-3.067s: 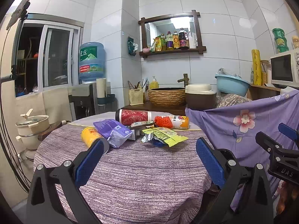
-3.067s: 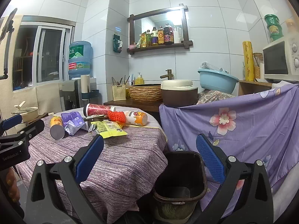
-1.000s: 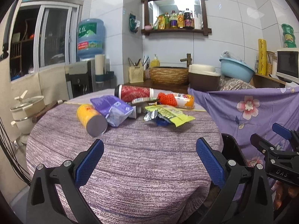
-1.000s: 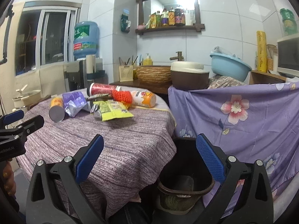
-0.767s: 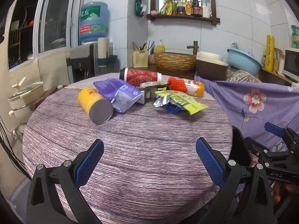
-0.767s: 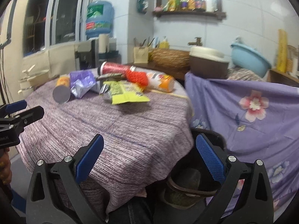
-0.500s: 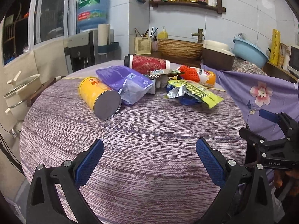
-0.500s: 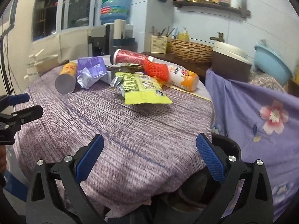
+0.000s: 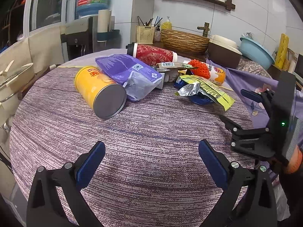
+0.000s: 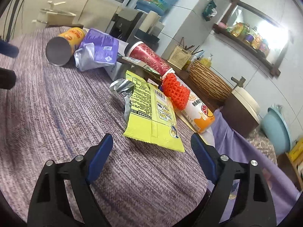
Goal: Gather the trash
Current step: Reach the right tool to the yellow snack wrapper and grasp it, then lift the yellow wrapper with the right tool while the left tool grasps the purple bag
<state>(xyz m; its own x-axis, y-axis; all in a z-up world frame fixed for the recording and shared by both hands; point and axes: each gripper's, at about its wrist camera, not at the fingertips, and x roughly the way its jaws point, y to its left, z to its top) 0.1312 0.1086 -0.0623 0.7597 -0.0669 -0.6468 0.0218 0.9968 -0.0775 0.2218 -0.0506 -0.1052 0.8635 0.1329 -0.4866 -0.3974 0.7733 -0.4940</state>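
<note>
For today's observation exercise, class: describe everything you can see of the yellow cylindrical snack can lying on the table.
The yellow cylindrical snack can lies on its side on the purple striped tablecloth, left of the trash pile. Its wall is yellow with red lettering and a picture of chips; what it is made of cannot be told. The round grey metal end faces the cameras, rimmed and closed. A crumpled purple plastic pouch leans against its right side. Neither tool touches it.

Right gripper [image 10: 151, 147], jaws just closing somewhat yet apart and empty, hovers tilted over the purple tablecloth [image 10: 56, 113], just short of the yellow snack wrapper [image 10: 151, 117] beside an orange drink bottle [image 10: 198, 115].
</note>
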